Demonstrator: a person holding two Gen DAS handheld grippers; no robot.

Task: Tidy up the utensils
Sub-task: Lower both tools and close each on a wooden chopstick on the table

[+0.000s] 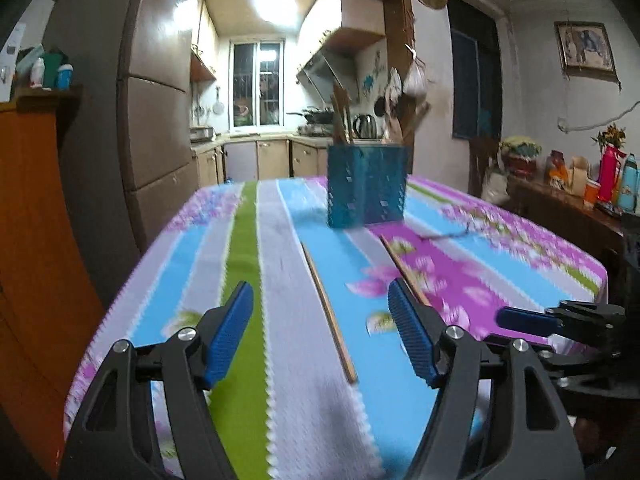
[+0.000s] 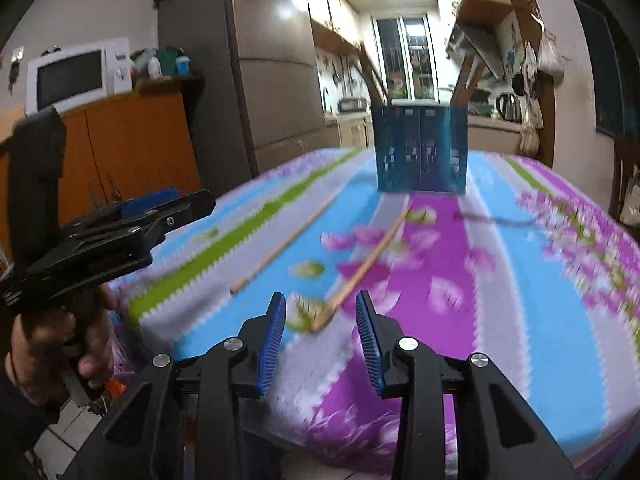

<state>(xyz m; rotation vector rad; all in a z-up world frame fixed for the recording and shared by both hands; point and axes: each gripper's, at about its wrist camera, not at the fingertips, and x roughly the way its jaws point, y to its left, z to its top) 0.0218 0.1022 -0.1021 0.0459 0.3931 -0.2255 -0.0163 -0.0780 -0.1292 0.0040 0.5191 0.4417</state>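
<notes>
Two thin wooden chopsticks (image 2: 280, 248) (image 2: 362, 268) lie mid-frame before the blue perforated plastic holder (image 2: 420, 148); both grippers (image 1: 320, 328) (image 2: 320, 320) gape empty, so I'd straddle each near tip squarely, then close the fingers.

Your left gripper (image 1: 320, 304) and right gripper (image 2: 321, 308) are black frames with ribbed blue pads (image 2: 272, 344) and silver screw heads; your hand (image 2: 52, 344) wears a dark sleeve.
</notes>
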